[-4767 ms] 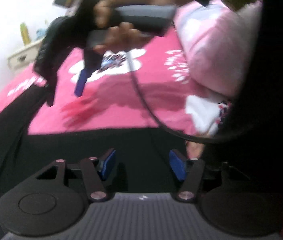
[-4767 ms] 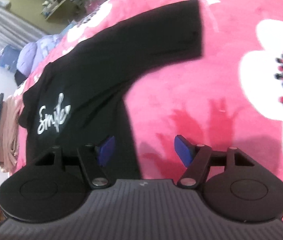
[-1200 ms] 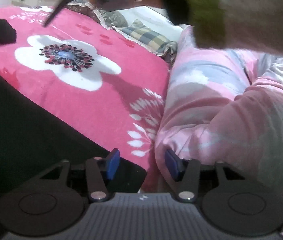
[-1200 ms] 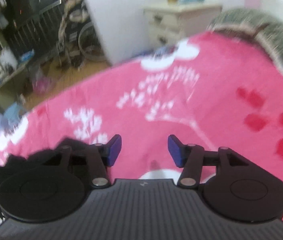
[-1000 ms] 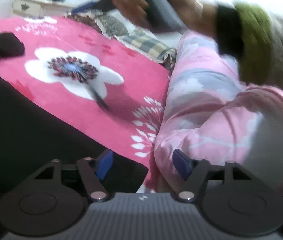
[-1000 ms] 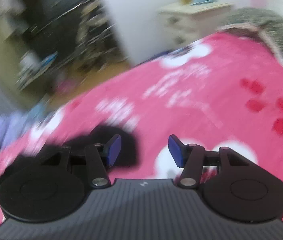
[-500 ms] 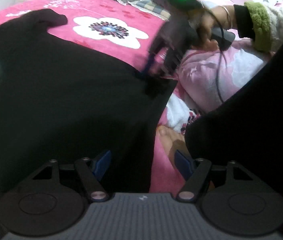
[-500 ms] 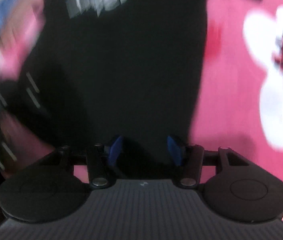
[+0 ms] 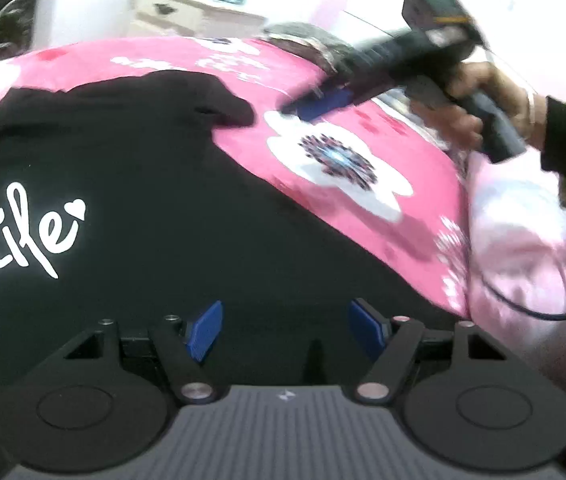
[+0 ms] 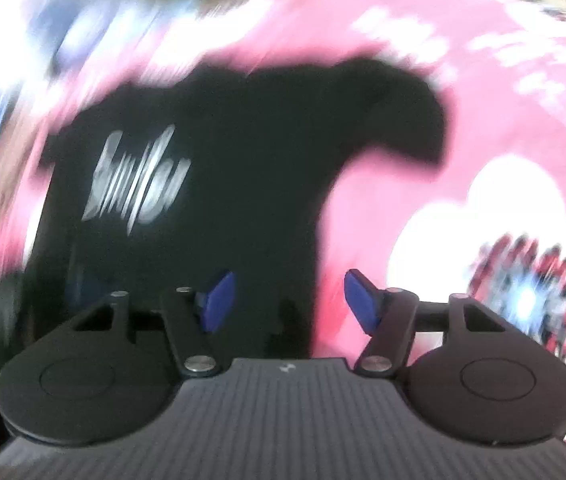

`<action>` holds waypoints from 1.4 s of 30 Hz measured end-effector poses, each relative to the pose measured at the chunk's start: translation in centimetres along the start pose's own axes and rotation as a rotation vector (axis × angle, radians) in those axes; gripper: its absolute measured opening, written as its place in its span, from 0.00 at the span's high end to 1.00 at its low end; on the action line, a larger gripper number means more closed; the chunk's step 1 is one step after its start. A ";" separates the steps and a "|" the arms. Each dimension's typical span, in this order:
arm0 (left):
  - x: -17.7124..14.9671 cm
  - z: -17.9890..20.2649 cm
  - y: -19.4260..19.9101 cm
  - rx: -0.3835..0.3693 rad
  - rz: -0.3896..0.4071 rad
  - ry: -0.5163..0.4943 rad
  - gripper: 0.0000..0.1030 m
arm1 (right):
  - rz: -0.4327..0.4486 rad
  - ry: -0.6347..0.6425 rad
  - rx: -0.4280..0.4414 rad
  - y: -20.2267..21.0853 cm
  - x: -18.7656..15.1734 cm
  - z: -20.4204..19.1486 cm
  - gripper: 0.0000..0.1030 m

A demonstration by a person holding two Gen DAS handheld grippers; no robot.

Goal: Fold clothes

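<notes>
A black T-shirt [image 9: 131, 216] with white script lettering lies spread on a pink flowered blanket [image 9: 363, 200]. Its short sleeve [image 9: 219, 100] points toward the bed's far side. My left gripper [image 9: 285, 330] is open and empty, low over the shirt's lower part. My right gripper [image 10: 289, 300] is open and empty above the shirt's right side edge; this view is motion-blurred, with the shirt [image 10: 223, 168] and sleeve [image 10: 403, 108] ahead. In the left wrist view the right gripper [image 9: 319, 106] is held in a hand above the blanket, right of the sleeve.
A pink patterned quilt or clothing [image 9: 531, 248] bulges at the right. A white bedside cabinet [image 9: 187, 12] stands beyond the bed. A grey patterned pillow [image 9: 307, 42] lies at the bed's far edge. A cable [image 9: 523, 304] hangs from the right gripper.
The right gripper has left the shirt's lower hem corner and swung up toward the sleeve, still open. The left gripper's view has turned toward the sleeve and bedside cabinet.
</notes>
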State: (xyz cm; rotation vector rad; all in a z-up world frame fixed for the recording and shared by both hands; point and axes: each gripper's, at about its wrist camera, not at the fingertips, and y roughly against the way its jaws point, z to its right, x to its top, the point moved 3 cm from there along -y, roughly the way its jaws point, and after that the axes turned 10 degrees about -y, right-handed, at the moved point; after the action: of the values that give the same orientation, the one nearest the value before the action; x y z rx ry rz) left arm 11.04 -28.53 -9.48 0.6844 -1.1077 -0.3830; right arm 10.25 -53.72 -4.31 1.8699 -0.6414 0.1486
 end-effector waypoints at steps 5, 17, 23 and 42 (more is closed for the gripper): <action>0.9 -1.6 -0.7 0.033 0.047 0.035 0.31 | 0.196 -0.296 -0.039 -2.7 8.2 5.3 0.40; 9.8 -10.8 -3.0 0.247 0.222 0.072 0.32 | 0.226 -0.172 -0.066 -10.2 15.8 6.0 0.42; 10.5 -15.2 -3.1 0.341 0.208 0.121 0.32 | 0.225 0.095 0.064 -10.6 16.0 1.0 0.43; 7.2 -17.5 -3.9 0.364 0.173 0.092 0.33 | 0.235 0.630 -0.094 -14.0 12.9 -5.9 0.94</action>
State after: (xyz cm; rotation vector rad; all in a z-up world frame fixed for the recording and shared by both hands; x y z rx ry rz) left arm 30.12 -30.25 -11.99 0.9085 -1.1507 0.0007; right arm 29.29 -49.54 -8.50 1.5310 -0.4121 0.8108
